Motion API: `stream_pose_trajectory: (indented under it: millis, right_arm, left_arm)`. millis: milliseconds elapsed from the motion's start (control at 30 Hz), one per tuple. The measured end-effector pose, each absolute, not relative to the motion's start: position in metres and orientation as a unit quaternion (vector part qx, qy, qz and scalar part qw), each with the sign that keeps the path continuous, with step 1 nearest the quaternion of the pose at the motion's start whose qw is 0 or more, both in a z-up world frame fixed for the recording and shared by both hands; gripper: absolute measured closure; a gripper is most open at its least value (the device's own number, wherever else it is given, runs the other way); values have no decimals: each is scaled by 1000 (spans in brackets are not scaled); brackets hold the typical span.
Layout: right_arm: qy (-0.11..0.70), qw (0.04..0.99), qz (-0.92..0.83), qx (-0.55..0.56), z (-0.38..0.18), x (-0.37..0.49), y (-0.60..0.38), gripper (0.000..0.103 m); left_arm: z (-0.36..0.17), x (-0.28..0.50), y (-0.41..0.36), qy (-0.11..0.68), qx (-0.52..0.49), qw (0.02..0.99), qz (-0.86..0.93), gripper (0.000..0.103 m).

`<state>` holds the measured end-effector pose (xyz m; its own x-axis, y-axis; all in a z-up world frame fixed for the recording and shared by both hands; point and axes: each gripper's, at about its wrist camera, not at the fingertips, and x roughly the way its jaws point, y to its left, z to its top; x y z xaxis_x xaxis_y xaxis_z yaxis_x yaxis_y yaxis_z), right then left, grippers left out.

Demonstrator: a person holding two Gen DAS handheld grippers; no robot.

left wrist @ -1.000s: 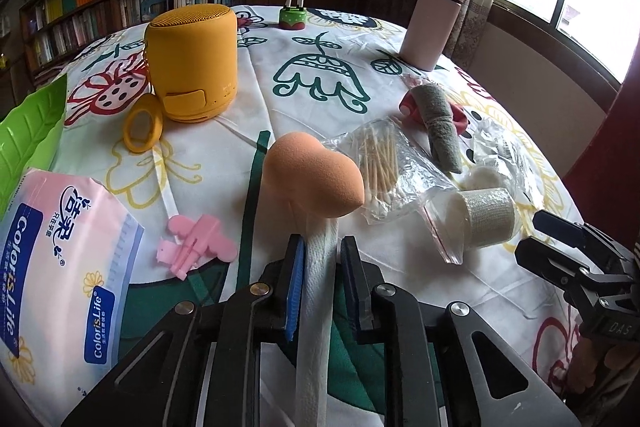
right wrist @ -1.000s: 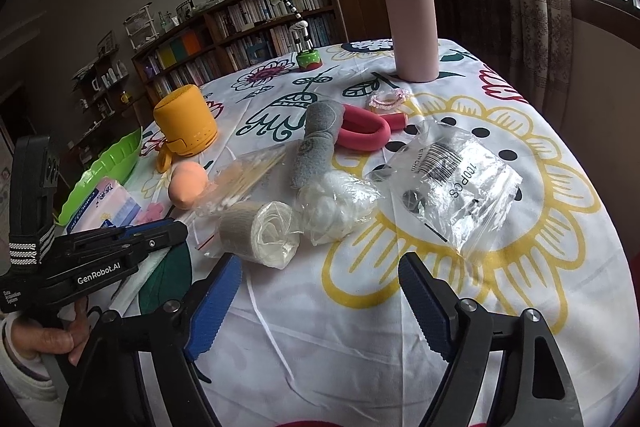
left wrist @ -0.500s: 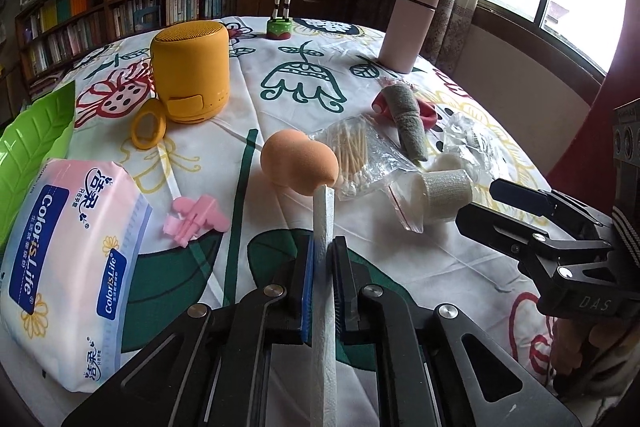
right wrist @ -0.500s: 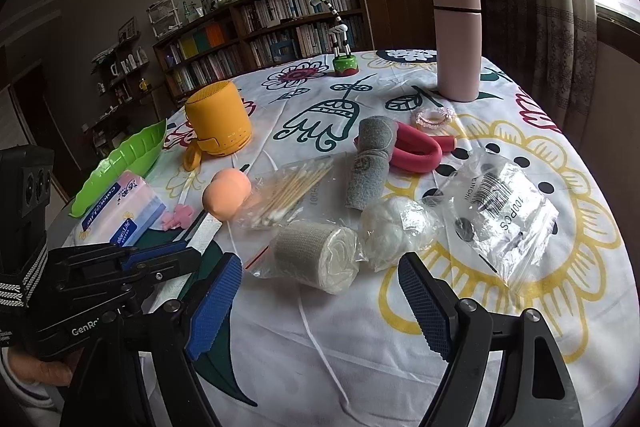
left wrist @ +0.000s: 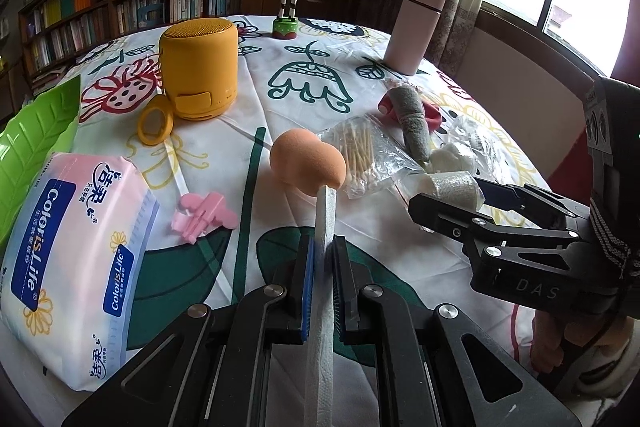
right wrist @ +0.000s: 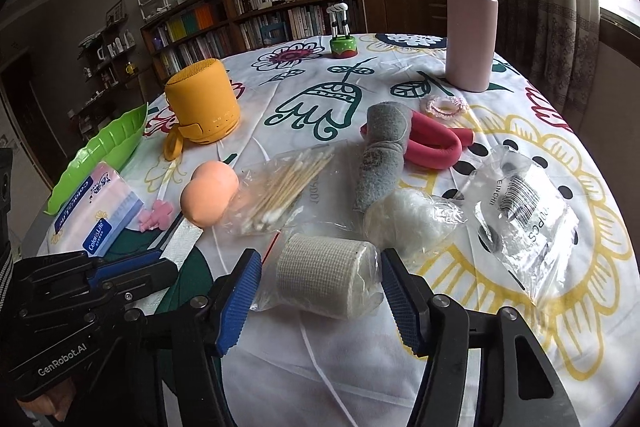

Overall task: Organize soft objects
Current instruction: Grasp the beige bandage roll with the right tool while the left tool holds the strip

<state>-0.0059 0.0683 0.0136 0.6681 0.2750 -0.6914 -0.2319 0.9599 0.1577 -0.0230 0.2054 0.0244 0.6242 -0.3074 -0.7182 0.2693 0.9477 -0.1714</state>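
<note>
My left gripper (left wrist: pixel 323 247) is shut on a white fabric strip (left wrist: pixel 326 211), whose far end reaches to an orange makeup sponge (left wrist: pixel 306 163). In the right wrist view my right gripper (right wrist: pixel 320 259) is open, and a bagged bandage roll (right wrist: pixel 320 277) lies between its two blue pads without touching them. The left wrist view shows the right gripper (left wrist: pixel 452 203) low over that roll (left wrist: pixel 452 183). On the cloth lie a bag of cotton swabs (right wrist: pixel 286 183), a rolled grey cloth (right wrist: pixel 380 155), a red foam curler (right wrist: pixel 436 143) and a bag of cotton balls (right wrist: pixel 412 215).
A tissue pack (left wrist: pixel 72 247) and a green leaf tray (left wrist: pixel 32 135) are at the left edge. A yellow speaker (left wrist: pixel 198 67), a pink bottle (left wrist: pixel 416 27), a giraffe toy (left wrist: pixel 286 7) and a pink clip (left wrist: pixel 204 215) stand around. A clear bag (right wrist: pixel 524 211) lies right.
My left gripper closed tight on the white strip and drew back from the sponge. My right gripper moved forward and left until the bandage roll lay between its open fingers.
</note>
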Motion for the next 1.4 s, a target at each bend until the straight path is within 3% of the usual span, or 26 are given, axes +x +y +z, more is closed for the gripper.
stream_pose_trajectory:
  millis: [167, 333, 467, 533, 600, 700, 1400]
  right_arm:
    - [382, 913, 136, 40, 14, -10, 62, 51]
    - [379, 913, 141, 55, 15, -18, 55, 52]
    - [368, 916, 146, 63, 21, -23, 52, 52]
    - [362, 918, 147, 66, 24, -26, 50, 52]
    - [357, 920, 148, 68, 27, -28, 50, 52]
    - [350, 922, 149, 72, 31, -30, 49, 52]
    - [326, 932, 140, 79, 48, -34, 52, 52]
  left_arm:
    - [14, -19, 205, 424, -26, 891, -162, 88]
    - [13, -22, 205, 426, -21, 890, -160, 65]
    - [12, -28, 205, 423, -3, 893, -152, 65]
    - [11, -30, 204, 422, 6, 894, -148, 70]
    - [11, -32, 202, 422, 12, 895, -147, 84]
    - [12, -35, 200, 420, 11, 894, -156, 94]
    - [58, -49, 220, 350, -30, 921, -166, 95]
